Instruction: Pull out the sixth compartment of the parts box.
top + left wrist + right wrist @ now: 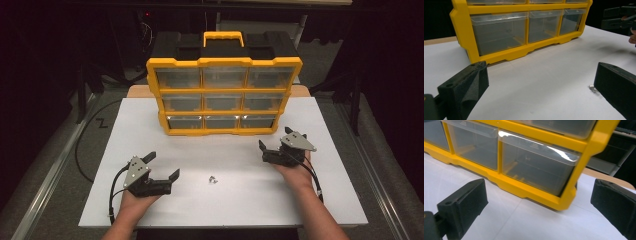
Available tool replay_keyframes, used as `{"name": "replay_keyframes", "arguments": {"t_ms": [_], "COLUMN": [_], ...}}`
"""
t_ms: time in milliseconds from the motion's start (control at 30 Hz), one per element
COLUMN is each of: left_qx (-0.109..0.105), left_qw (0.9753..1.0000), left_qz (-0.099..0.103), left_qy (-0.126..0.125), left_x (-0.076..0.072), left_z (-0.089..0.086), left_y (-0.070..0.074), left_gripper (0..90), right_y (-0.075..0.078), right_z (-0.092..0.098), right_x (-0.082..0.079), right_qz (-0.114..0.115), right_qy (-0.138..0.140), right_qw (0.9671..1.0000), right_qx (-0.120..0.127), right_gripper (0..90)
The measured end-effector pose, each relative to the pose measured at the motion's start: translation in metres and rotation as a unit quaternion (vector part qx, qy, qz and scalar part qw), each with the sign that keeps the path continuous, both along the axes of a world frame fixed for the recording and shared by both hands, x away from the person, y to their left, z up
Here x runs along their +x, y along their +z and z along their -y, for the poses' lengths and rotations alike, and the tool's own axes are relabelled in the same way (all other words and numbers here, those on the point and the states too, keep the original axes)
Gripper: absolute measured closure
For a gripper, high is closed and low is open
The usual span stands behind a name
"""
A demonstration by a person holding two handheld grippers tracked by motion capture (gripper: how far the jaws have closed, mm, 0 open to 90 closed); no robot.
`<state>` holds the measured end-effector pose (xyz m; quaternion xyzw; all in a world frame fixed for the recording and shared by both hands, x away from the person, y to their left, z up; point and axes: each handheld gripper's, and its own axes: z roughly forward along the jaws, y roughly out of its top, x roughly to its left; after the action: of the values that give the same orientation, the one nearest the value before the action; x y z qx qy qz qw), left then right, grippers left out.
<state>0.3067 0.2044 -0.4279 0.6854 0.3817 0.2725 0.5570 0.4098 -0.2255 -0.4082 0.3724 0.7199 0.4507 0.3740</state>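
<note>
We see a yellow organizer (224, 95) standing upright toward the far side of the white desk (150, 125), its black back and yellow carry handle (223, 38) rising behind it. Its front shows three rows of three clear drawers (499, 32), all pushed in; through their walls we can make out nothing inside.

In front of the organizer, well apart from it, a tiny metal piece (213, 179) lies on the bare desk; it is too small for us to say what it is. In the left gripper view it peeks out (593, 88) just beside the right-hand jaw.

The left tongs (162, 166) sit in front of the organizer's left end, near the metal piece, held in the person's left hand (136, 199). Their jaws are spread wide, released, with nothing between them.

The right tongs (274, 141) hover in front of the organizer's right end, closer to it than the left ones, held in the right hand (296, 172). Their jaws are also spread, released, and look toward the organizer's bottom right drawer (536, 167).
</note>
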Motion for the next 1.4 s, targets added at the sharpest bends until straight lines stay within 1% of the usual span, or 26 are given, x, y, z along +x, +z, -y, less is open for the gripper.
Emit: {"name": "replay_keyframes", "arguments": {"t_ms": [67, 200, 233, 267, 333, 400, 433, 567, 700, 733, 867, 933, 1000, 1067, 1100, 1133, 1200, 1300, 1333, 1367, 1400], "left_qx": [0.001, 0.000, 0.000, -0.002, -0.002, -0.002, -0.003, -0.006, -0.005, -0.003, -0.002, -0.002, -0.002, -0.003, -0.003, -0.003, -0.003, -0.003, -0.003, -0.003, -0.004], "left_qw": [1.0000, 1.0000, 1.0000, 1.0000, 1.0000, 1.0000, 1.0000, 0.9999, 0.9999, 0.9999, 0.9999, 0.9999, 0.9999, 0.9999, 0.9999, 0.9999, 0.9999, 0.9998, 0.9998, 0.9998, 0.9998], "left_qz": [0.000, 0.002, 0.002, 0.004, 0.005, 0.005, 0.005, 0.008, 0.008, 0.009, 0.009, 0.009, 0.010, 0.010, 0.010, 0.010, 0.009, 0.010, 0.010, 0.010, 0.010], "left_qy": [-0.001, -0.002, -0.002, -0.002, -0.003, -0.003, -0.005, -0.008, -0.009, -0.011, -0.012, -0.013, -0.013, -0.013, -0.013, -0.014, -0.014, -0.014, -0.014, -0.014, -0.014], "left_x": [0.000, 0.000, 0.000, -0.001, -0.001, -0.001, -0.001, -0.001, -0.001, -0.001, -0.001, -0.001, -0.001, -0.001, -0.001, -0.001, -0.001, -0.001, -0.001, -0.001, -0.001], "left_z": [0.000, 0.000, 0.000, 0.000, 0.000, 0.000, 0.000, 0.001, 0.001, 0.001, 0.001, 0.002, 0.001, 0.001, 0.001, 0.001, 0.001, 0.001, 0.001, 0.001, 0.001], "left_y": [0.000, 0.000, 0.000, 0.000, 0.001, 0.001, 0.001, 0.001, 0.001, 0.000, 0.000, 0.000, 0.000, 0.000, 0.000, 0.000, 0.000, 0.000, 0.000, 0.001, 0.001], "left_gripper": [0.5, 0.5, 0.5, 0.5, 0.5, 0.5, 0.5, 0.5, 0.5, 0.5, 0.5, 0.5, 0.5, 0.5, 0.5, 0.5, 0.5, 0.5, 0.5, 0.5, 0.5], "right_y": [0.001, 0.002, 0.002, 0.002, 0.001, 0.001, 0.000, -0.003, -0.005, -0.007, -0.007, -0.007, -0.007, -0.007, -0.007, -0.007, -0.007, -0.009, -0.009, -0.010, -0.011], "right_z": [0.002, 0.005, 0.005, 0.007, 0.010, 0.011, 0.014, 0.017, 0.018, 0.018, 0.017, 0.016, 0.015, 0.013, 0.013, 0.011, 0.009, 0.005, 0.005, 0.002, 0.002], "right_x": [-0.002, -0.006, -0.006, -0.007, -0.008, -0.008, -0.008, -0.008, -0.008, -0.008, -0.008, -0.009, -0.010, -0.011, -0.011, -0.012, -0.013, -0.015, -0.015, -0.015, -0.016], "right_qz": [0.005, 0.015, 0.015, 0.020, 0.025, 0.026, 0.026, 0.029, 0.027, 0.026, 0.030, 0.033, 0.038, 0.042, 0.042, 0.049, 0.057, 0.068, 0.068, 0.070, 0.073], "right_qy": [-0.002, -0.003, -0.003, -0.005, -0.006, -0.006, -0.006, -0.008, -0.010, -0.010, -0.009, -0.010, -0.010, -0.006, -0.006, -0.004, -0.003, 0.000, 0.000, 0.000, 0.000], "right_qw": [1.0000, 0.9992, 0.9992, 0.9986, 0.9979, 0.9977, 0.9972, 0.9960, 0.9952, 0.9947, 0.9935, 0.9925, 0.9908, 0.9897, 0.9897, 0.9872, 0.9838, 0.9783, 0.9783, 0.9756, 0.9738], "right_qx": [-0.007, -0.036, -0.036, -0.050, -0.060, -0.063, -0.070, -0.084, -0.093, -0.099, -0.109, -0.117, -0.129, -0.136, -0.136, -0.152, -0.170, -0.196, -0.196, -0.208, -0.215], "right_gripper": [1.7, 1.8, 1.8, 1.7, 1.7, 1.7, 1.7, 1.7, 1.7, 1.7, 1.8, 2.0, 2.1, 2.1, 2.1, 2.1, 2.1, 2.2, 2.2, 2.2, 2.2]}}
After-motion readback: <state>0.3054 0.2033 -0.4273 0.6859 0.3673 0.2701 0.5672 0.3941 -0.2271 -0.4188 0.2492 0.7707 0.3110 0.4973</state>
